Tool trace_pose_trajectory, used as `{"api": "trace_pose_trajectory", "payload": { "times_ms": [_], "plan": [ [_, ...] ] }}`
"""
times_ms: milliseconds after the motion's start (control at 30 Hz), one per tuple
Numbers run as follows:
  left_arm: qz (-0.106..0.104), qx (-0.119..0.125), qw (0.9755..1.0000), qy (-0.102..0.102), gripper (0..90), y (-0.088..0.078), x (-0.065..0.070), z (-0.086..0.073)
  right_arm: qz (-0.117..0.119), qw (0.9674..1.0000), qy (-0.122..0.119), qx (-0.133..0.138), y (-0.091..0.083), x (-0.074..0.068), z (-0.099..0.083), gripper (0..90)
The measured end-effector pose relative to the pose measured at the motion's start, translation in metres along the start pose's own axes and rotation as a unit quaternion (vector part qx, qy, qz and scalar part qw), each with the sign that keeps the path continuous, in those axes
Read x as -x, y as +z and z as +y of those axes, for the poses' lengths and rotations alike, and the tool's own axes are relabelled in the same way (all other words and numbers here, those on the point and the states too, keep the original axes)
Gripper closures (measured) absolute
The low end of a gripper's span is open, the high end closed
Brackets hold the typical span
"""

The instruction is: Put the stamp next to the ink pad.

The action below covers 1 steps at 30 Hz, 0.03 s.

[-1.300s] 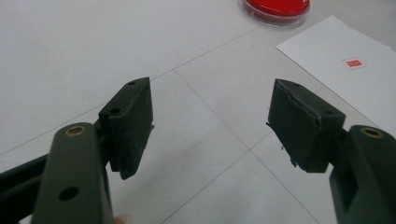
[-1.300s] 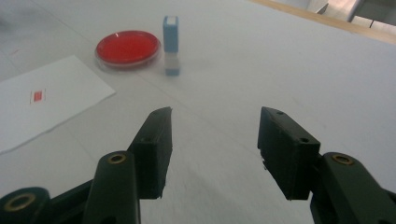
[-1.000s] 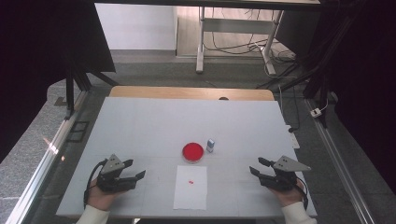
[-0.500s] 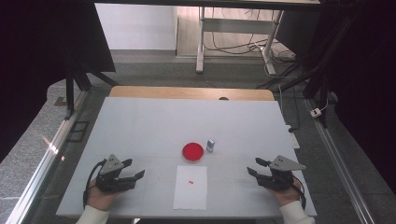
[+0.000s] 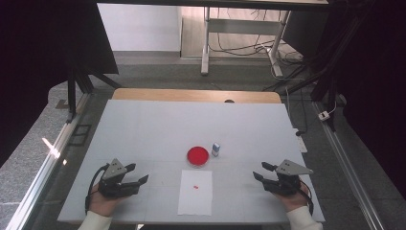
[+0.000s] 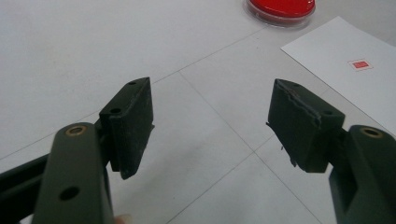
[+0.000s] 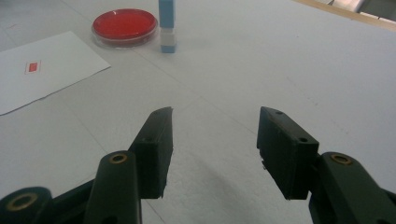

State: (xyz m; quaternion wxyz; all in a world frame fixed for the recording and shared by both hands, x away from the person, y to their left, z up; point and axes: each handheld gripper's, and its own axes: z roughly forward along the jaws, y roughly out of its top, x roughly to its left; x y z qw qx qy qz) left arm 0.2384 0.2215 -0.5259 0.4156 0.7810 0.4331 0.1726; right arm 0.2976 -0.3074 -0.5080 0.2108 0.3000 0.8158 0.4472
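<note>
On the white desk point(image 5: 158, 129) a red dish point(image 5: 197, 156) sits near the middle, with a small blue-and-white container point(image 5: 216, 149) upright just beside it on the right and a white sheet of paper point(image 5: 196, 191), marked with a small red spot, lying just in front of it. The left claw point(image 5: 139, 176) rests well to the left of the dish and nearer the front edge, its jaws apart and pointing toward the paper with nothing between them. The right claw point(image 5: 260, 171) lies well to the right of the dish, jaws apart too, aimed back toward the paper
</note>
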Motion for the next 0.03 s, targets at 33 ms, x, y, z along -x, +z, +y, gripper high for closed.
{"api": "trace_pose_trajectory", "payload": {
  "times_ms": [33],
  "plan": [
    [0.001, 0.0, 1.0, 0.0, 30.9, -0.0002, 0.0, -0.0002, -0.001, 1.0, 0.0, 0.0, -0.0003, 0.0002, 0.0003, 46.3]
  ]
}}
